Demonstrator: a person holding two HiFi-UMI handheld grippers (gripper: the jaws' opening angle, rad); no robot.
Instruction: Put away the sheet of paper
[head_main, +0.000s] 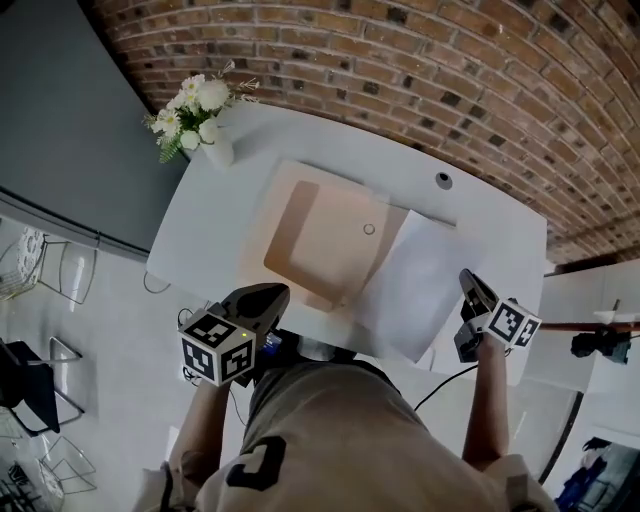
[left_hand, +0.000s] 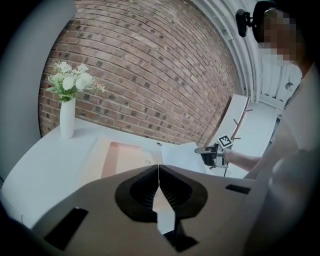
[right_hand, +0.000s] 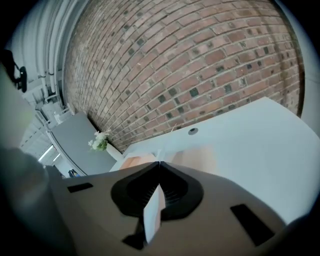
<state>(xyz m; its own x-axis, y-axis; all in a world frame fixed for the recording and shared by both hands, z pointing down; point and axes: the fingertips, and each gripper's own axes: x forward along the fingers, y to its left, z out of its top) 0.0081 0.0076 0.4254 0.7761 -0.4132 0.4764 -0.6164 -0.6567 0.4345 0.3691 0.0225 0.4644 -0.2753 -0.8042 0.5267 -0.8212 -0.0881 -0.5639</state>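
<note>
A white sheet of paper (head_main: 415, 285) lies slanted over the right half of an open peach folder (head_main: 330, 235) on the white table (head_main: 500, 230). My right gripper (head_main: 466, 276) is shut on the sheet's right edge; in the right gripper view the paper (right_hand: 152, 210) shows edge-on between the jaws of that gripper (right_hand: 159, 164). My left gripper (head_main: 283, 292) sits at the folder's near edge. Its jaws (left_hand: 159, 167) meet, with a thin pale strip pinched between them, which looks like the folder's edge. The left gripper view also shows the sheet (left_hand: 182, 152) and the right gripper (left_hand: 210, 155).
A white vase of flowers (head_main: 200, 120) stands at the table's far left corner. A round cable hole (head_main: 443, 180) sits near the brick wall. A dark panel (head_main: 60, 130) is at the left, with wire chairs (head_main: 60, 270) on the floor below.
</note>
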